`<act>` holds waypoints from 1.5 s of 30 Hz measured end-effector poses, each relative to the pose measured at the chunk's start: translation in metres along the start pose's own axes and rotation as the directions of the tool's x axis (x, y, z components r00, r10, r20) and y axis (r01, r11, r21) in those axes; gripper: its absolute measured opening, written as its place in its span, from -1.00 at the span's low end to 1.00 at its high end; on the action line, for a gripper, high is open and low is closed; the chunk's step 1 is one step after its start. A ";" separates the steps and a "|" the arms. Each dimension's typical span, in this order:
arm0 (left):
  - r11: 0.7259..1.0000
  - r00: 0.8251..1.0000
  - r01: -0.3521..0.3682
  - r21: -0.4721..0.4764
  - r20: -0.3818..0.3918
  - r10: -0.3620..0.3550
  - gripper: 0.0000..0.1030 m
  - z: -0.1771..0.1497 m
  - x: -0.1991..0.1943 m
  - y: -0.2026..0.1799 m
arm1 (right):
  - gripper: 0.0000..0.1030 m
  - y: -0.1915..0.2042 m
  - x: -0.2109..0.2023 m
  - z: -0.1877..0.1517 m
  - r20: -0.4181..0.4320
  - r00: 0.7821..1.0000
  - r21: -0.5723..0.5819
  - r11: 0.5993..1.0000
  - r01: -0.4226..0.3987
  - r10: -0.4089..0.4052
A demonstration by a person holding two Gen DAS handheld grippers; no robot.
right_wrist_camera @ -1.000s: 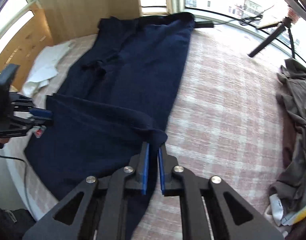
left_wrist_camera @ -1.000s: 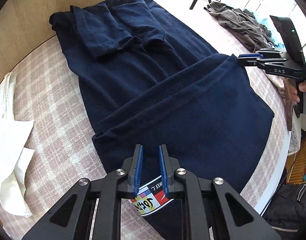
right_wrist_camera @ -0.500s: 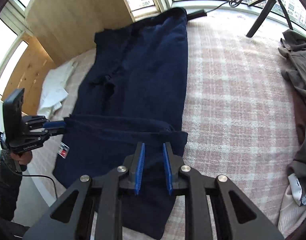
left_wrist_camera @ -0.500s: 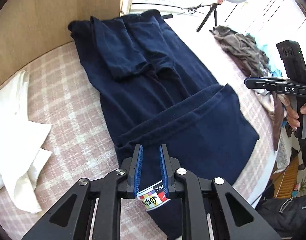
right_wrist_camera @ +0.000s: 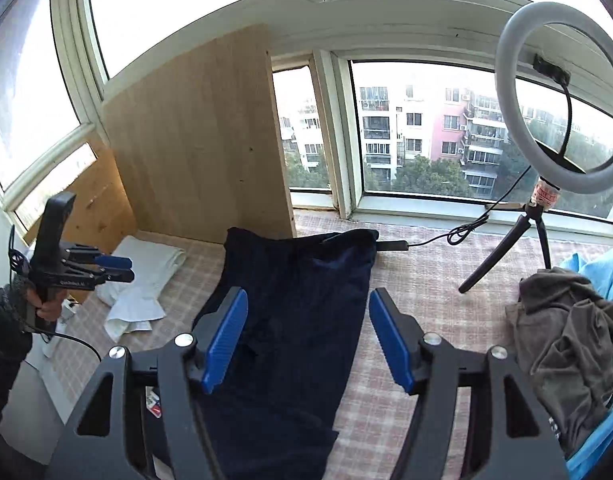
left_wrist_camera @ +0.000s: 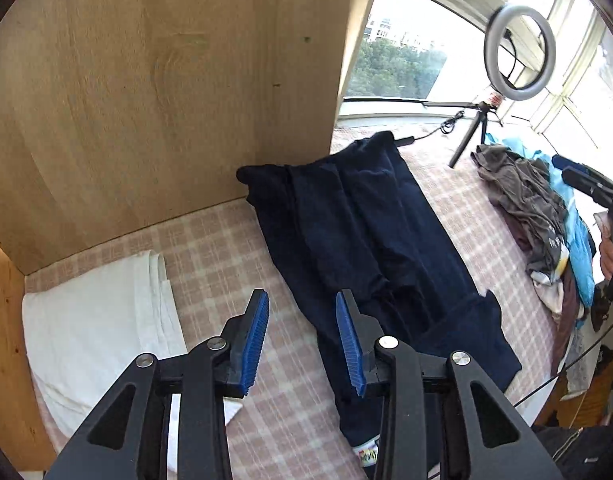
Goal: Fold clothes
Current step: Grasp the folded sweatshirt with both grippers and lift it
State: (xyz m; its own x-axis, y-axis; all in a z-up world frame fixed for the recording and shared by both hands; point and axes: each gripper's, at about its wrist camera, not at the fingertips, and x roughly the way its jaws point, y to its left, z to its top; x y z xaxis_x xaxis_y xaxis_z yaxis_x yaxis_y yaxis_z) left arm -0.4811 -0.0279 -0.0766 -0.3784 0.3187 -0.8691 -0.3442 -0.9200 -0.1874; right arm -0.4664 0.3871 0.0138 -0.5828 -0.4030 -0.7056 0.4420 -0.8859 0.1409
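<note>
Checked pink bedspread (left_wrist_camera: 210, 240); long navy garment (left_wrist_camera: 370, 240) flat; both hand-held grippers (left_wrist_camera: 302, 336) (right_wrist_camera: 306, 340) just opened, empty.

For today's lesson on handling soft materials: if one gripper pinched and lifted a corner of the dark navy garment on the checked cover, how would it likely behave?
The navy garment would probably drape limply, since it already lies in soft creases. Its folded lower part would likely fall open. On the checked cover it looks apt to drag rather than slide.
</note>
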 end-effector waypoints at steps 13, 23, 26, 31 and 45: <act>0.998 0.997 -0.028 -0.047 -0.074 0.025 -0.34 0.061 0.142 0.027 | 0.22 -0.090 0.225 0.024 -0.276 0.960 0.155 0.988 -0.002 0.045; 0.994 0.994 -0.037 -0.098 -0.104 0.026 -0.30 0.066 0.179 0.049 | 0.22 -0.094 0.266 0.025 -0.308 0.948 0.117 0.992 -0.046 0.080; 0.995 0.994 -0.027 -0.094 -0.106 0.017 -0.29 0.067 0.183 0.049 | 0.22 -0.093 0.271 0.028 -0.306 0.948 0.103 0.993 -0.059 0.089; 0.996 0.994 -0.013 -0.086 -0.109 0.003 -0.29 0.069 0.190 0.043 | 0.22 -0.096 0.283 0.031 -0.318 0.942 0.113 0.991 -0.073 0.105; 0.998 0.999 0.051 -0.023 0.001 -0.051 -0.88 0.062 0.170 0.019 | -0.84 -0.079 0.267 0.038 -0.260 0.945 0.086 0.980 -0.182 0.198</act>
State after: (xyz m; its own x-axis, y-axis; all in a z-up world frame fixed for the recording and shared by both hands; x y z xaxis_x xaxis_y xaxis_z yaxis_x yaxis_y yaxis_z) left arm -0.6055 0.0228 -0.1998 -0.3608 0.3658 -0.8579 -0.3438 -0.9073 -0.2422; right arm -0.6828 0.3405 -0.1600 -0.2857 -0.4968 -0.8195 0.4805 -0.8141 0.3260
